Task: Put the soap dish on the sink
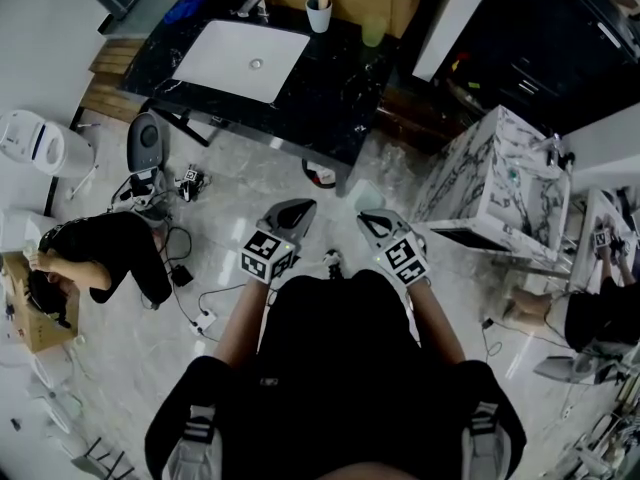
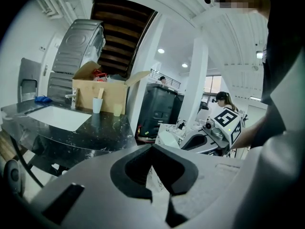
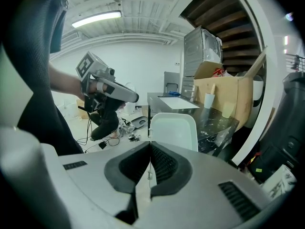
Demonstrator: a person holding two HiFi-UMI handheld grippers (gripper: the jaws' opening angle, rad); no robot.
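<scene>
Right hand-held gripper [image 3: 150,146] grasps the soap dish [image 3: 174,130] by its rim. Left hand-held gripper [image 2: 152,148] is clenched and empty. The sink [image 1: 243,58] lies well ahead of both.

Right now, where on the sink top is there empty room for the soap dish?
The bare black counter right of the white basin, in front of the white cup and green cup, is free. The back edge by the faucet is crowded.

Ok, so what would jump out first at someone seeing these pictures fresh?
The white sink basin set in a black marble counter at the top of the head view draws the eye first. Next comes the pale soap dish clamped in the right gripper, over the floor and well short of the counter, while the left gripper is shut on nothing.
</scene>
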